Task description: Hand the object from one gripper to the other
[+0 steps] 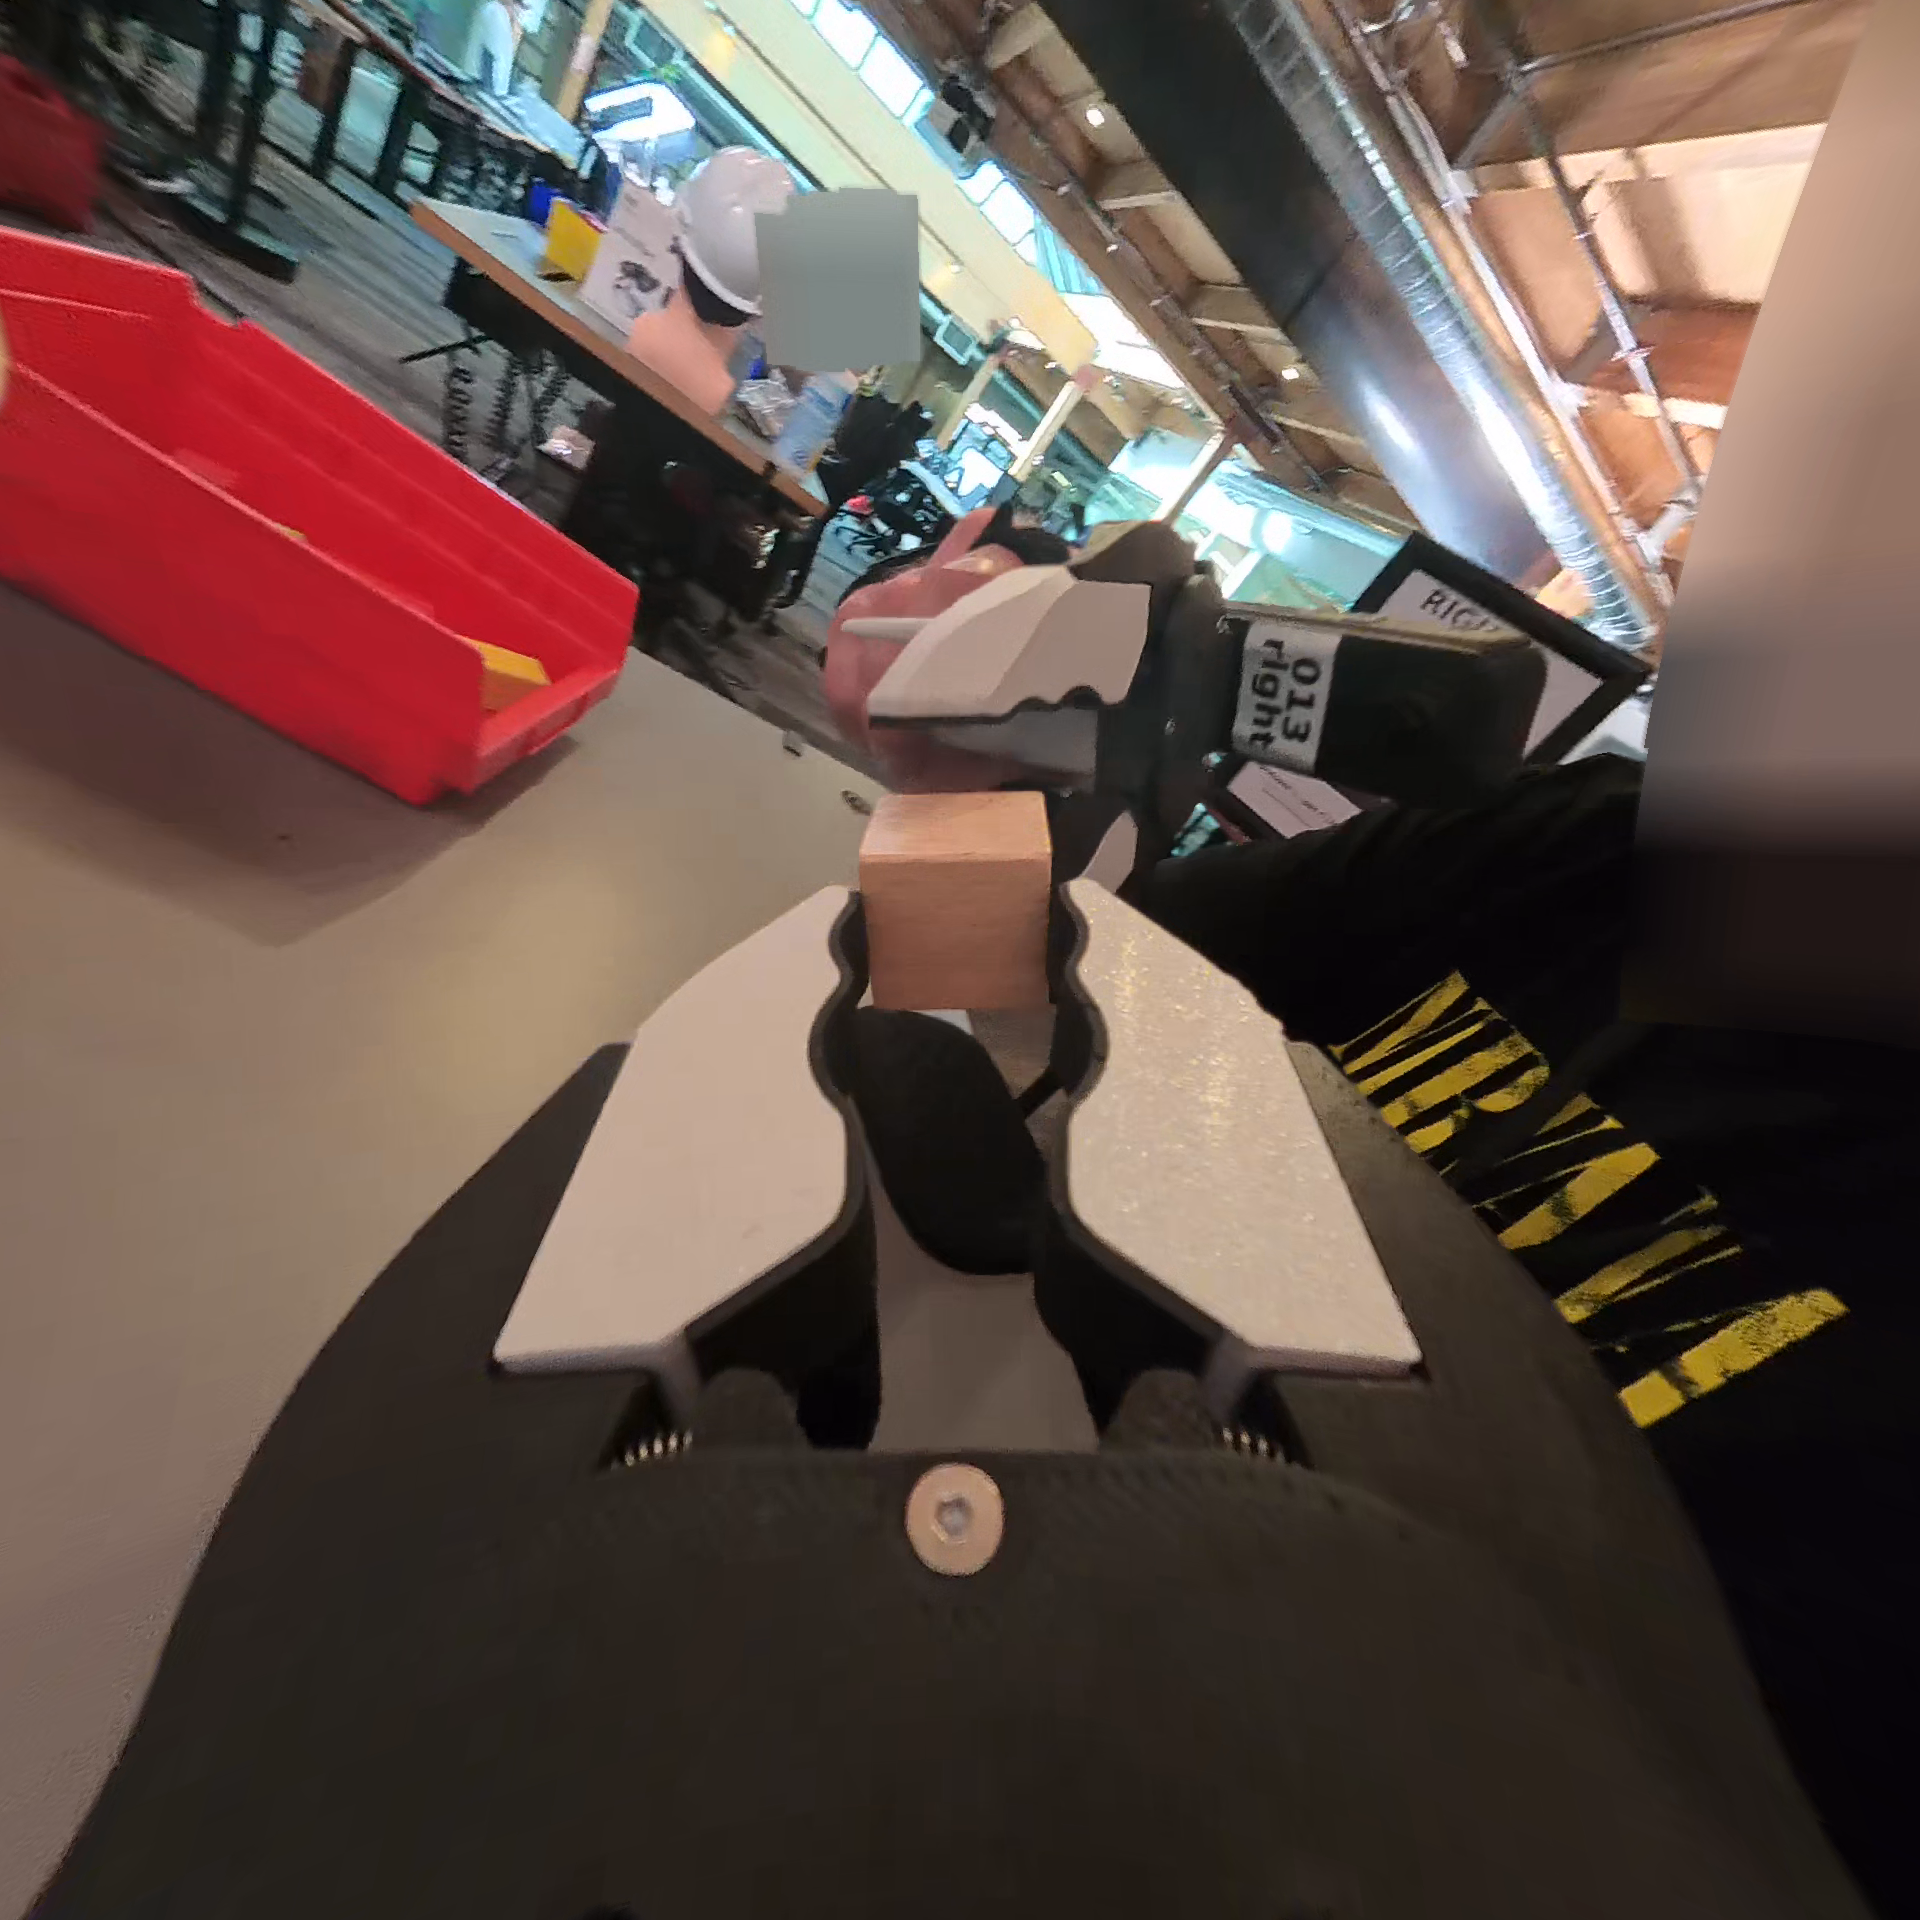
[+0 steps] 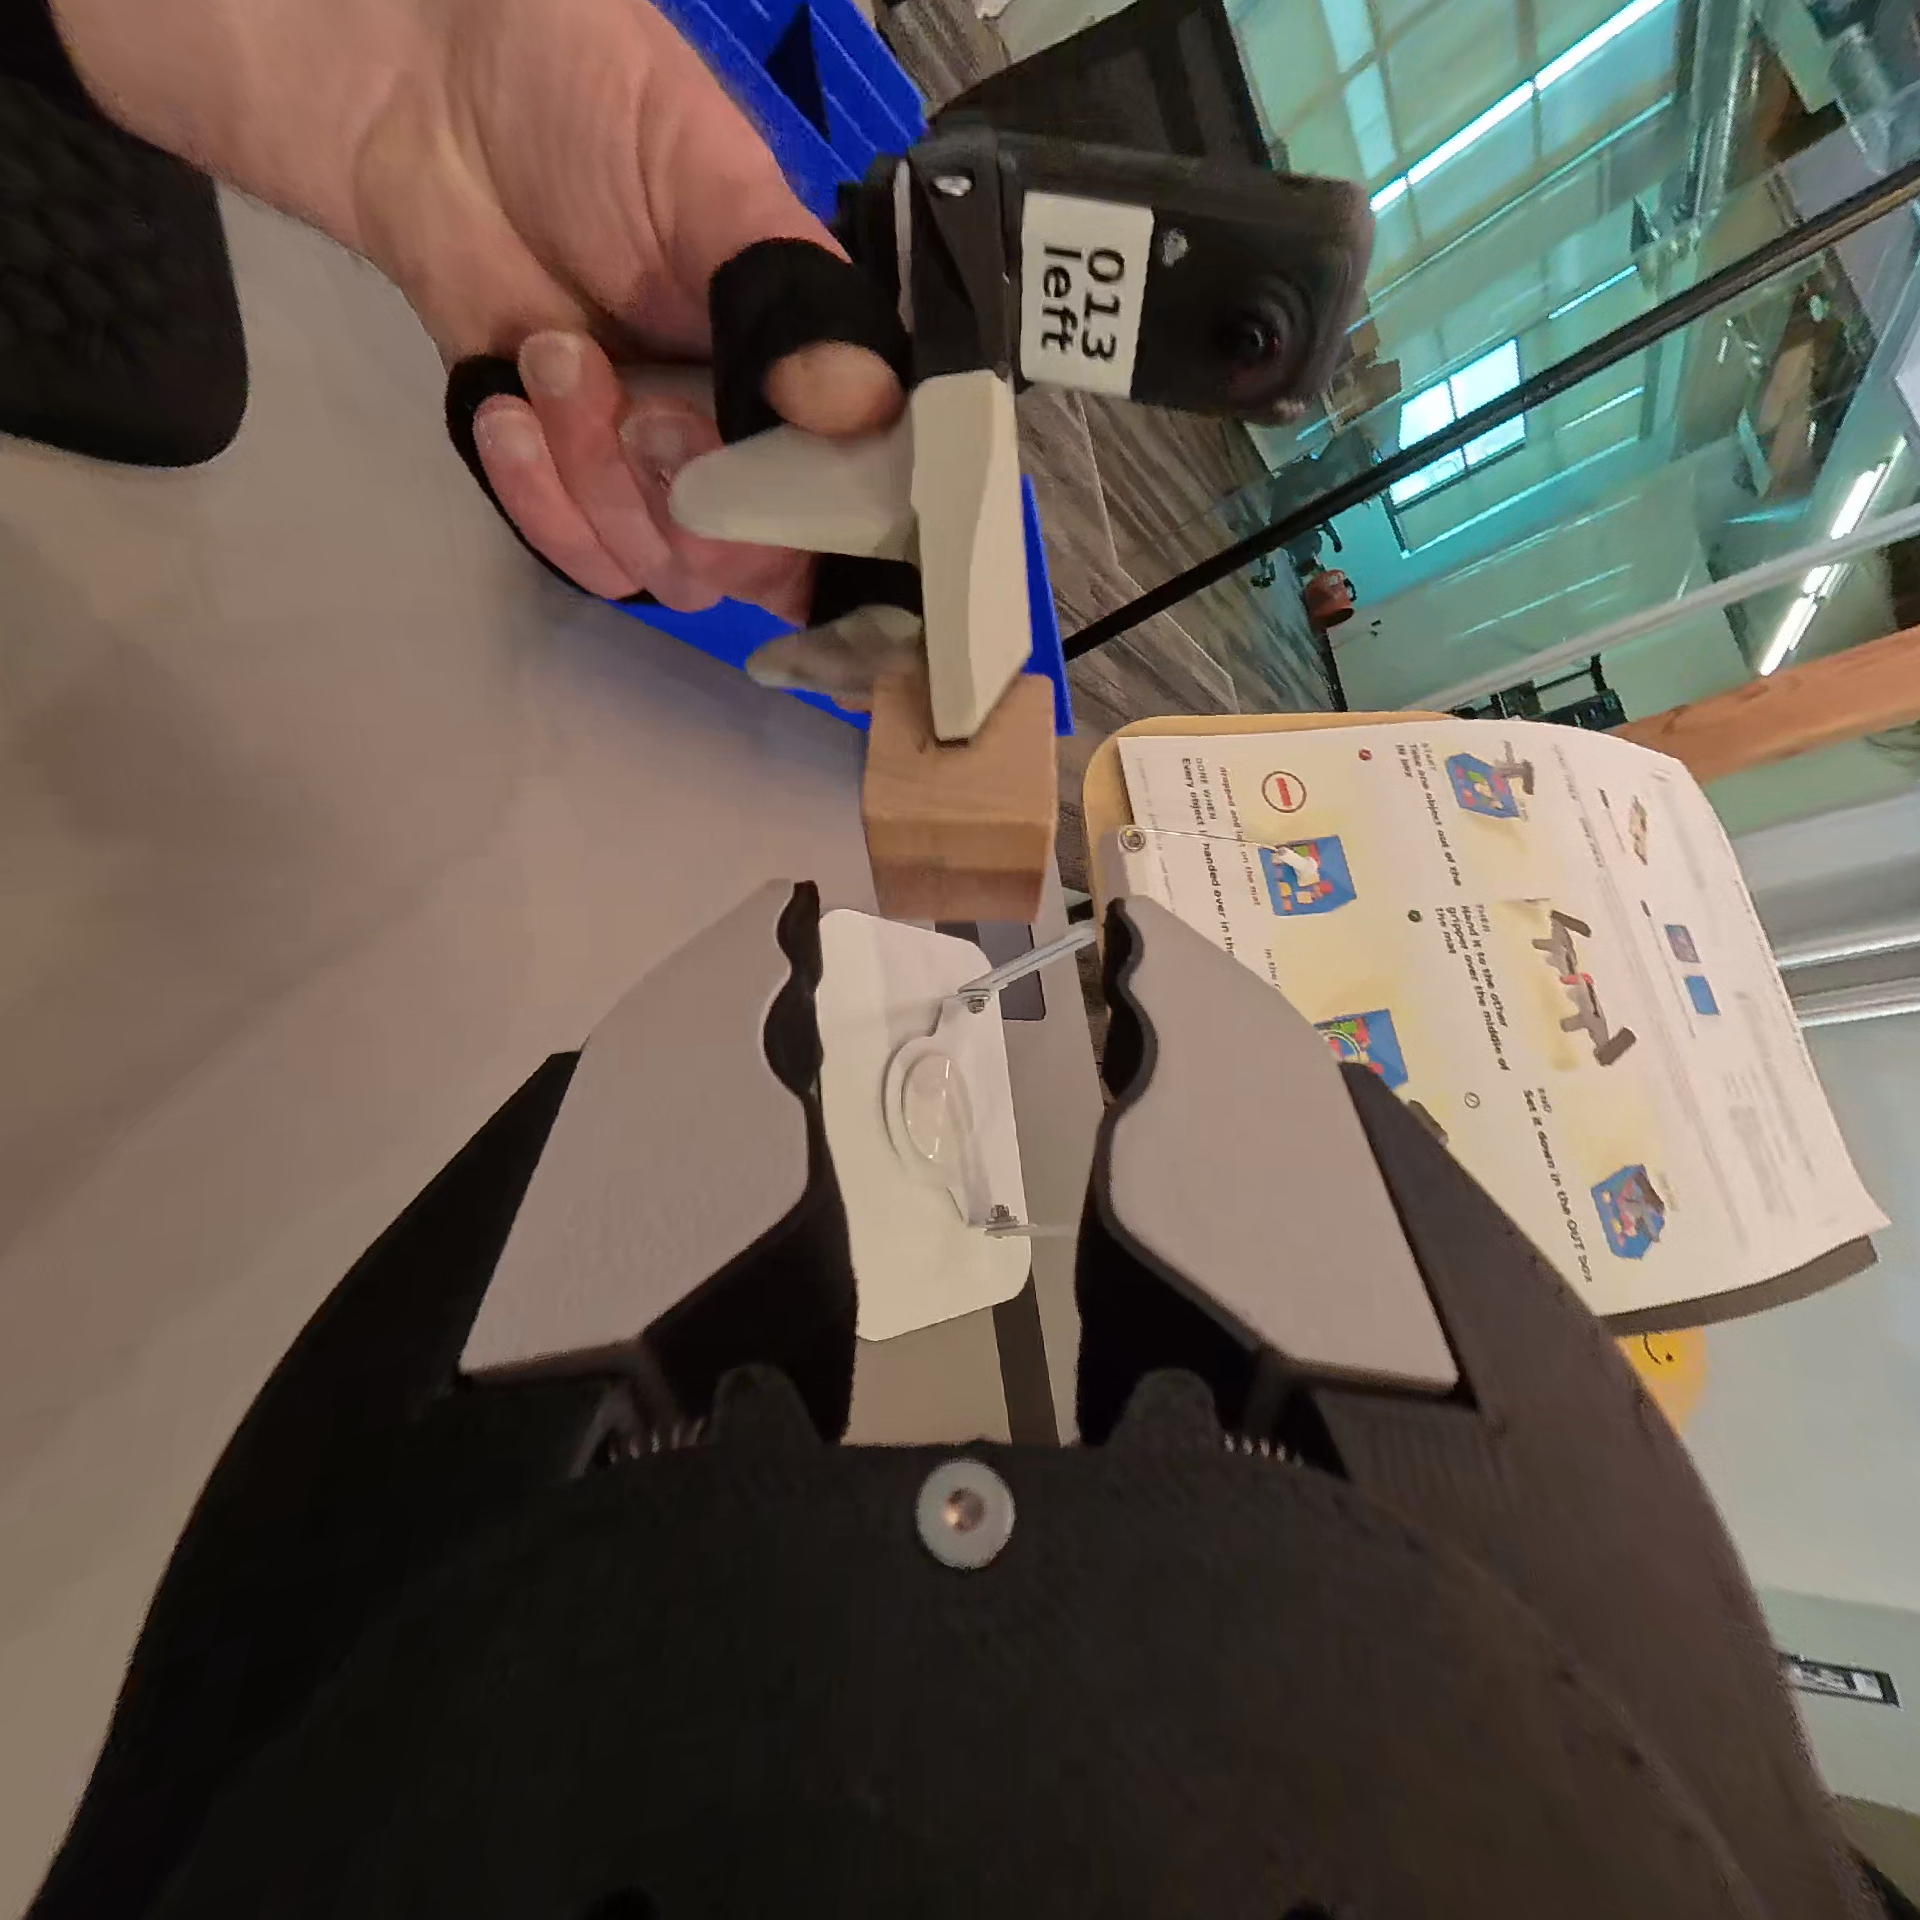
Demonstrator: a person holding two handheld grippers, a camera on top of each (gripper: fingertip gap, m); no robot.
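Gripping a wooden cube (image 1: 956,902) in left tongs (image 1: 956,935), right tongs (image 2: 956,935) open, bare

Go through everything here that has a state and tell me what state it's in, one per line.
Wooden cube: held off the table, clamped between the left tool's pads.
Left tool: shut on the cube.
Right tool: jaws open, nothing in them, just short of the cube.
Red bin: open-topped on the table, a yellow block inside.
Clipboard: instruction sheet clipped on.

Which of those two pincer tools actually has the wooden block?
The left gripper: its pads clamp the wooden block. The right gripper stands open, short of it.
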